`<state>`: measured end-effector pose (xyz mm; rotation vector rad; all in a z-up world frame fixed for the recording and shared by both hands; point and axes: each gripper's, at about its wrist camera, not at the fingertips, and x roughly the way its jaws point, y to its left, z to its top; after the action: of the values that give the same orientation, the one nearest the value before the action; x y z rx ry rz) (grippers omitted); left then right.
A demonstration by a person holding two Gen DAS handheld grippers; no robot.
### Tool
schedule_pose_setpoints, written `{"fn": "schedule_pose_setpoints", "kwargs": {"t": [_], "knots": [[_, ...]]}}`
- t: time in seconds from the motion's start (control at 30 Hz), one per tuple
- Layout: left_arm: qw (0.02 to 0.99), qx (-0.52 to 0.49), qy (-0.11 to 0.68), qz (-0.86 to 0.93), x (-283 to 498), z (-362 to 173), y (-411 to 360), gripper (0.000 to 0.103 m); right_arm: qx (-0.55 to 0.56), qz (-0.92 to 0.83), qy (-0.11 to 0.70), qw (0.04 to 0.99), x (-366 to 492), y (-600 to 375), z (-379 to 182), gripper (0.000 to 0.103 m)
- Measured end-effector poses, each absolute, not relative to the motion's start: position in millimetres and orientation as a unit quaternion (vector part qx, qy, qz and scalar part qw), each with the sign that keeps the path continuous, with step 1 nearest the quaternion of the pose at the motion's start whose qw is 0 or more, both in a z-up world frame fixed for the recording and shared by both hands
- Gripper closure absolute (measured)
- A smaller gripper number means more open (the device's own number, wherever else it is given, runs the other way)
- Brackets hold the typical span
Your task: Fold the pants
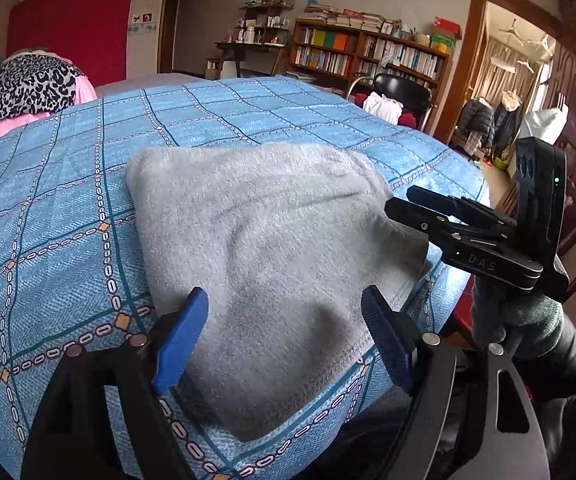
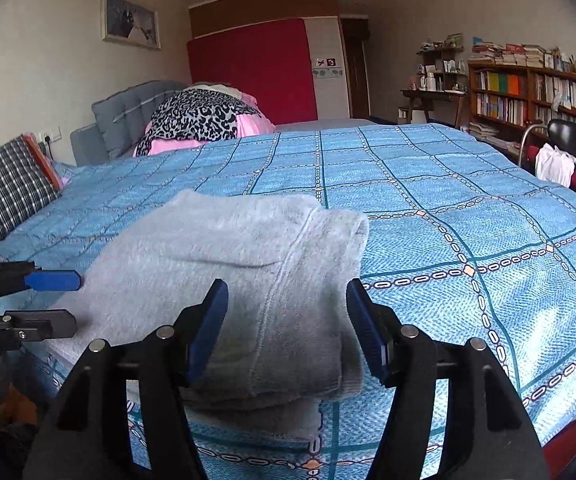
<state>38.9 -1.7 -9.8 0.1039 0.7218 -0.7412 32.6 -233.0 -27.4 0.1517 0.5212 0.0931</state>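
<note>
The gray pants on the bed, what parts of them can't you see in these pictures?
- Underside of the gray pants: hidden against the blue bedspread in both views.
- Near edge, left wrist view: covered by the left gripper.
- Inner folded layers, right wrist view: only the stacked edges show; the right gripper blocks some.
- Waistband or leg ends: cannot tell which is which.

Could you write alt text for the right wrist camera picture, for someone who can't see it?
Folded grey pants lie on a bed with a blue checked bedspread, seen between the open blue-padded fingers of the right gripper. The left gripper, also open, reaches in beside the pants from the left edge.
</note>
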Motion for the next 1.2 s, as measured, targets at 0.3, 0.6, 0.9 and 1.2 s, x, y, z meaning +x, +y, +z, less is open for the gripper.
{"fn": "schedule_pose_setpoints", "kwargs": {"t": [0.3,0.6,0.9,1.2], "knots": [[0.879,-0.005,0.360,-0.313,77.9,2.6,23.2,0.017,0.200,0.073,0.303,0.929,50.8,-281.0,-33.7,0.037],[0.849,-0.082,0.433,-0.291,126.8,-24.1,45.6,0.017,0.249,0.109,0.343,0.899,75.8,-289.4,-48.2,0.035],[0.825,-0.114,0.457,-0.314,139.6,-32.9,42.5,0.014,0.272,0.142,0.363,0.880,91.1,-290.0,-51.6,0.034],[0.804,-0.116,0.471,-0.344,143.3,-36.3,29.2,0.013,0.275,0.179,0.387,0.862,106.2,-282.8,-52.9,0.032]]}}
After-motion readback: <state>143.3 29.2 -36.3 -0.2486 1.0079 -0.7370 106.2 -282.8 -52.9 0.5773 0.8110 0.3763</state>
